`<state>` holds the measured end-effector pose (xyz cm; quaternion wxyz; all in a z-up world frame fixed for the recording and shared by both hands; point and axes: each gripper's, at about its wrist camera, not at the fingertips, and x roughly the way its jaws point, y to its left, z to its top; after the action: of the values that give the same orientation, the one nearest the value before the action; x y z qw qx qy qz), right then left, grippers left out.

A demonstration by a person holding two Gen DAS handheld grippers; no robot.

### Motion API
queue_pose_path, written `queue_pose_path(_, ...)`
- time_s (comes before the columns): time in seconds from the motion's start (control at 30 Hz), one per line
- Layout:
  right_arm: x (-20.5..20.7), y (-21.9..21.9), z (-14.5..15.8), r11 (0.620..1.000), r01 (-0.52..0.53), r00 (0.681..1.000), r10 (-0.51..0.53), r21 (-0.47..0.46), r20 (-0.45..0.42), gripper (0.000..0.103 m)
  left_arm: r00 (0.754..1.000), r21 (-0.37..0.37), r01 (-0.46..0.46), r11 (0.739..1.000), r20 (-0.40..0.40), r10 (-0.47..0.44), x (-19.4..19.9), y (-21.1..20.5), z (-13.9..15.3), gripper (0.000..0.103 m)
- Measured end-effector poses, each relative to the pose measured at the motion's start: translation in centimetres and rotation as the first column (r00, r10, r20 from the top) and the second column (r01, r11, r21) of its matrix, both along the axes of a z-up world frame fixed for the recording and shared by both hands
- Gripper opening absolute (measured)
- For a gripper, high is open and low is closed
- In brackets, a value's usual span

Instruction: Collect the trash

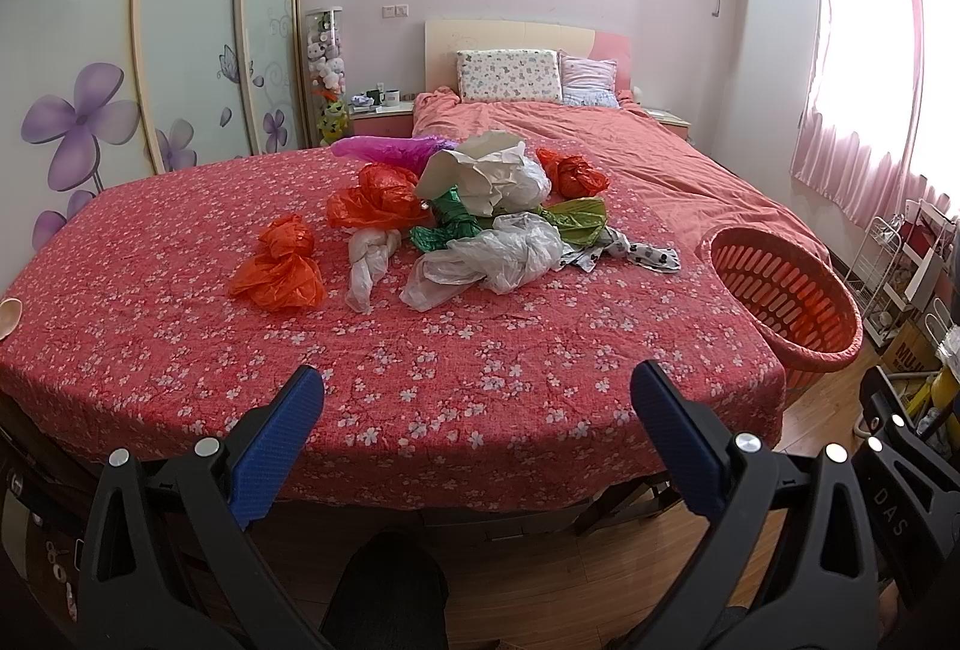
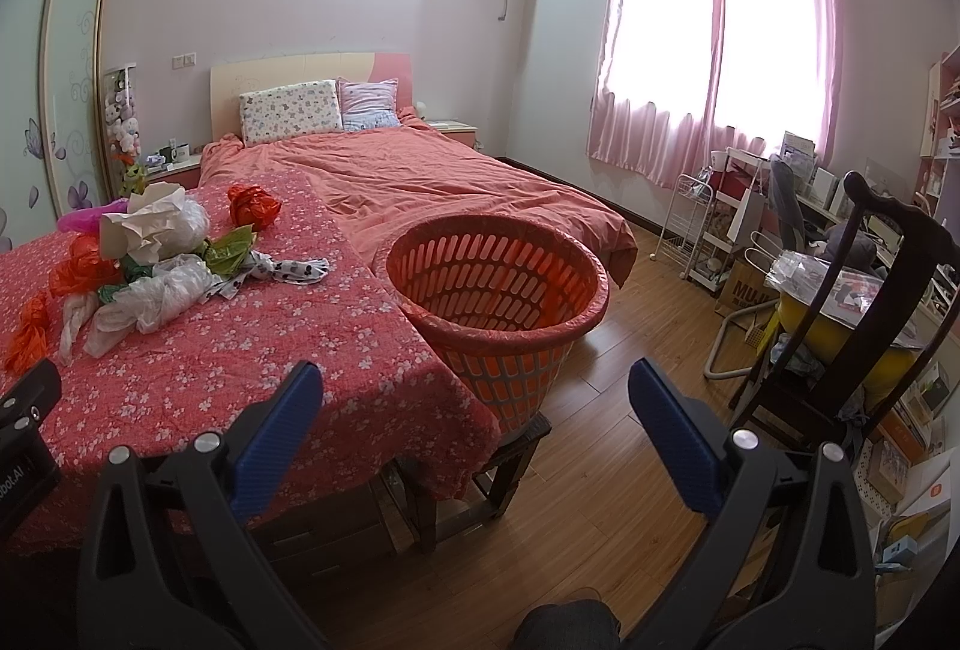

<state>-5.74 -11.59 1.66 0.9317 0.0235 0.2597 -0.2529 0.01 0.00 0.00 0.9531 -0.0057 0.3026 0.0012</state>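
Observation:
A heap of crumpled plastic bags and paper lies on the red flowered cloth (image 1: 420,380): an orange bag (image 1: 279,266) nearest left, a knotted clear bag (image 1: 369,260), a clear bag (image 1: 498,254), a green bag (image 1: 447,224), white paper (image 1: 480,170). The heap also shows in the right wrist view (image 2: 150,254). An orange slotted basket (image 2: 498,284) stands at the cloth's right edge; it also shows in the left wrist view (image 1: 786,296). My left gripper (image 1: 477,410) is open and empty, short of the heap. My right gripper (image 2: 474,410) is open and empty, below the basket.
A bed with a salmon duvet (image 2: 420,170) lies behind. A wardrobe (image 1: 180,20) stands left. A dark wooden chair (image 2: 870,302), a wire rack (image 2: 696,224) and boxes crowd the right. Wood floor (image 2: 630,338) lies between.

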Motion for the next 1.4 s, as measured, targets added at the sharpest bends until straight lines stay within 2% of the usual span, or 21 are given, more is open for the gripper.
queue_pose_path(0.4, 0.2, 0.0, 0.0, 1.0, 0.002, 1.0, -0.002, 0.004, 0.002, 0.099, 1.0, -0.01, -0.008, 1.0, 0.004, 0.008, 0.6, 0.1, 0.0, 0.101)
queue_pose_path(0.57, 2.2, 0.0, 0.0, 1.0, -0.006, 1.0, 0.006, 0.006, 0.002, 0.099, 1.0, -0.018, -0.026, 0.999, 0.006, 0.026, 1.7, 1.0, 0.1, 0.101)
queue_pose_path(0.77, 5.3, 0.9, 0.0, 0.999, -0.036, 0.999, 0.036, 0.013, -0.005, 0.099, 0.997, -0.017, -0.081, 0.997, 0.015, 0.081, 4.0, 3.7, 0.2, 0.101)
queue_pose_path(0.97, 9.3, 2.4, -0.9, 0.995, -0.096, 0.994, 0.097, 0.032, -0.04, 0.099, 0.985, -0.066, -0.16, 0.985, -0.069, 0.155, 7.2, 8.2, -1.3, 0.101)
queue_pose_path(1.07, 11.1, 2.8, -1.4, 0.991, -0.126, 0.99, 0.129, 0.054, -0.054, 0.099, 0.979, -0.074, -0.191, 0.979, -0.083, 0.185, 8.3, 10.1, -1.6, 0.101)
queue_pose_path(1.27, 14.9, 3.4, -2.3, 0.979, -0.165, 0.982, 0.175, 0.119, -0.072, 0.099, 0.974, -0.063, -0.211, 0.976, -0.093, 0.205, 11.4, 13.9, -1.9, 0.101)
queue_pose_path(1.4, 16.2, 4.0, -2.4, 0.979, -0.178, 0.981, 0.184, 0.099, -0.063, 0.099, 0.971, -0.062, -0.211, 0.976, -0.127, 0.202, 14.5, 16.4, -2.7, 0.101)
